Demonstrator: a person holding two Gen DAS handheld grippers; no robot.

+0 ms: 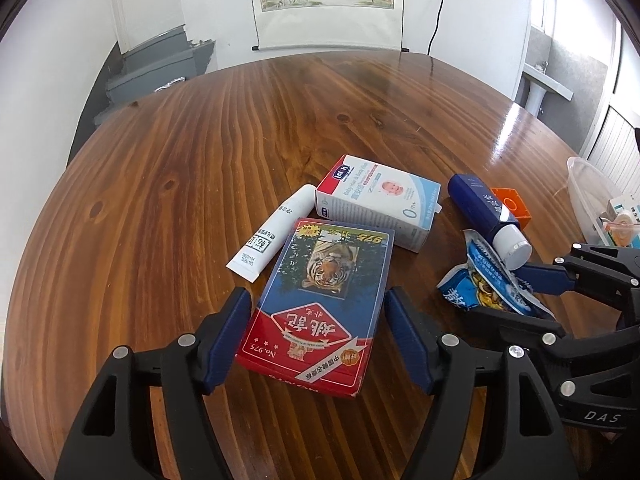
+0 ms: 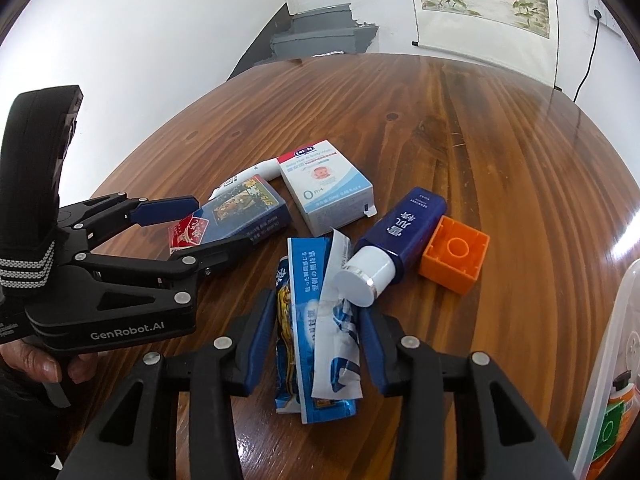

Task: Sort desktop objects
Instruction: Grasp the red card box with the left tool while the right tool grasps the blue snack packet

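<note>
My left gripper (image 1: 316, 308) is open and straddles a red and blue card box with a tiger picture (image 1: 320, 304) that lies flat on the wooden table (image 1: 180, 160); the pads do not touch it. My right gripper (image 2: 316, 320) is open around a crumpled blue snack packet (image 2: 316, 328) on the table. In the right wrist view the left gripper (image 2: 212, 220) shows around the card box (image 2: 240, 208). In the left wrist view the right gripper (image 1: 520, 292) shows around the packet (image 1: 484, 284).
A white tube (image 1: 272, 236), a white baby-wash box (image 1: 380, 200), a dark blue bottle with a white cap (image 2: 396, 236) and an orange block (image 2: 456, 256) lie close by. A clear plastic bin (image 1: 592, 200) with items stands at the right edge.
</note>
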